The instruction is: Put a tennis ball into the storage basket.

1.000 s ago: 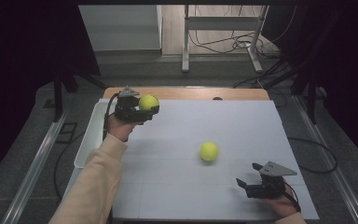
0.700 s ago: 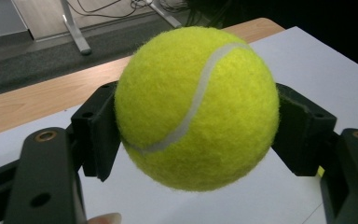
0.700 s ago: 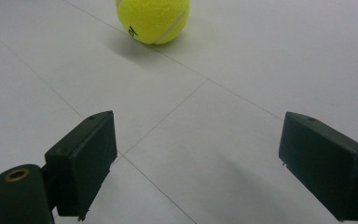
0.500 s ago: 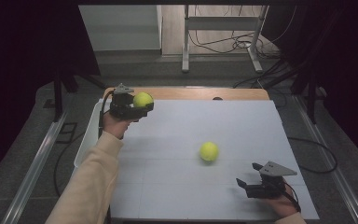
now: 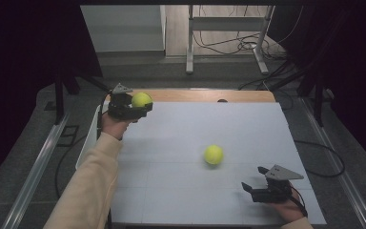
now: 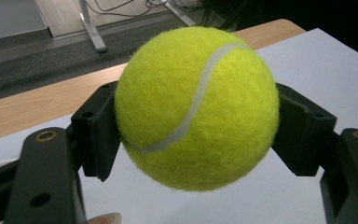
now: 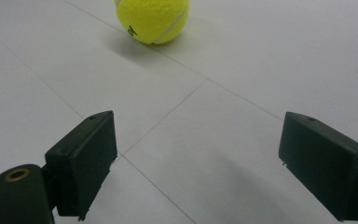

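right claw (image 5: 249, 190): nearest the person, low on the near right of the white table top (image 5: 248, 124); jaws spread wide with nothing between them, aimed along the surface at the loose ball.
loose tennis ball (image 5: 213, 154): lies on the table mid-way out, well apart from the right claw and just ahead of its jaws in the right gripper view (image 7: 152, 18).
left claw (image 5: 142, 106): lifted over the far left corner of the table, jaws clamped on the carried ball, one pad on each side.
carried tennis ball (image 6: 196, 107): gripped across its middle, clear of the surface, seam curving across its face.
white bin (image 5: 88, 143): hangs along the table's left edge, just beside the left forearm; probably where the ball goes.
step in hand: looks like carrying the gripped ball off toward the left side.
doing it well: keep the squeeze even, since a fuzzy round ball can roll out of flat pads; bring it right over the bin before loosening.
wooden strip (image 5: 209, 95): bare edge at the far side of the table.
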Tool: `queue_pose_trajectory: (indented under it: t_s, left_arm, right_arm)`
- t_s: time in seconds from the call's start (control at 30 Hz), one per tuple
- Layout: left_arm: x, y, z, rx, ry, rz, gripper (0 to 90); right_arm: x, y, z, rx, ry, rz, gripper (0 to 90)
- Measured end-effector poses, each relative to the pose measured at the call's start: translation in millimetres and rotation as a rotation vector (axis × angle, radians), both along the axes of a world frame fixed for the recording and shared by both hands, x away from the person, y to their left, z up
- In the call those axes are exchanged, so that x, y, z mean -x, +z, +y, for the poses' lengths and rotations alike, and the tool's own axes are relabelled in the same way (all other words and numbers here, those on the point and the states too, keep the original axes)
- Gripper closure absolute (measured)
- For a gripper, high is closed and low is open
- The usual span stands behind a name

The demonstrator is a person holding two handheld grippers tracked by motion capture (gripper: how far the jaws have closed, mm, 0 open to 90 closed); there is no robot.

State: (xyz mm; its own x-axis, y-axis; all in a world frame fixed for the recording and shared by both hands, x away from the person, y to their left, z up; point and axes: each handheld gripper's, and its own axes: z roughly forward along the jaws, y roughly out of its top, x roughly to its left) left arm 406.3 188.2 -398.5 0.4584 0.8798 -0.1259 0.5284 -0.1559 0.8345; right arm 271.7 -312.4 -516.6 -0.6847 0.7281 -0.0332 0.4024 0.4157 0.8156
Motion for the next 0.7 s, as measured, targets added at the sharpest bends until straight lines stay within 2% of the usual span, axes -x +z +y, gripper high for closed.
queue_pose_trajectory:
  t_s: [0.7]
  left_arm:
    - [-4.7,-3.0,26.2,0.006,0.079,0.006,26.4]
  right_arm:
    - [-0.3,-0.5,0.3,0.002,-0.001,0.002,11.7]
